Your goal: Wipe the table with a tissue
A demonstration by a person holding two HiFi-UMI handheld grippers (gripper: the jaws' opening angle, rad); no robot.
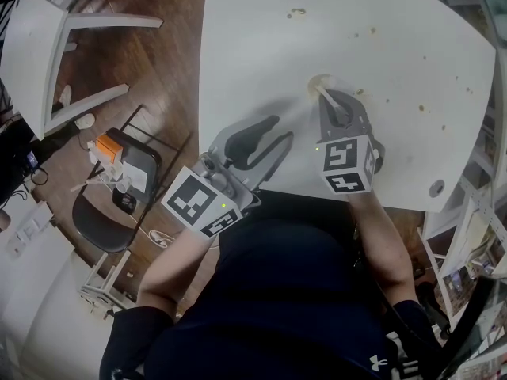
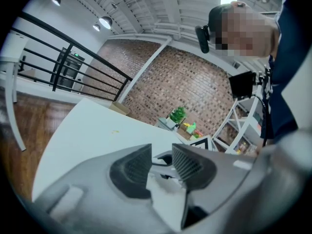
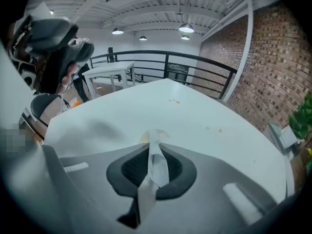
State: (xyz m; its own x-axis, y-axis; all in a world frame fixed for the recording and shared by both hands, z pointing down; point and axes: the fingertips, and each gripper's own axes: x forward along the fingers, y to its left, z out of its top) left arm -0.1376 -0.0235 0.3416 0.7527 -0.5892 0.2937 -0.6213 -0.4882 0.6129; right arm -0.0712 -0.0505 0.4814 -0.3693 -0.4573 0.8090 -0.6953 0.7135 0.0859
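Grey plastic fingers [image 2: 132, 172] of the left gripper [image 2: 161, 154] are seen apart, with nothing clamped between the dark ribbed pads. A white tabletop [image 2: 83, 130] is shown beyond, small yellow speck [image 2: 115, 131] on it. Red brick wall [image 2: 195, 84] and black metal railing [image 2: 63, 57] are seen behind.

You stand in a converted industrial loft, used as a studio or workroom. Evidence: bare brick wall [image 2: 180, 82], white ceiling beams [image 3: 146, 13] with pendant lamps [image 3: 186, 28], black mezzanine-type railing [image 3: 166, 65], wood floor [image 1: 150, 62], plain white table [image 1: 396, 38], and open shelves [image 1: 467, 236] stocked with goods.
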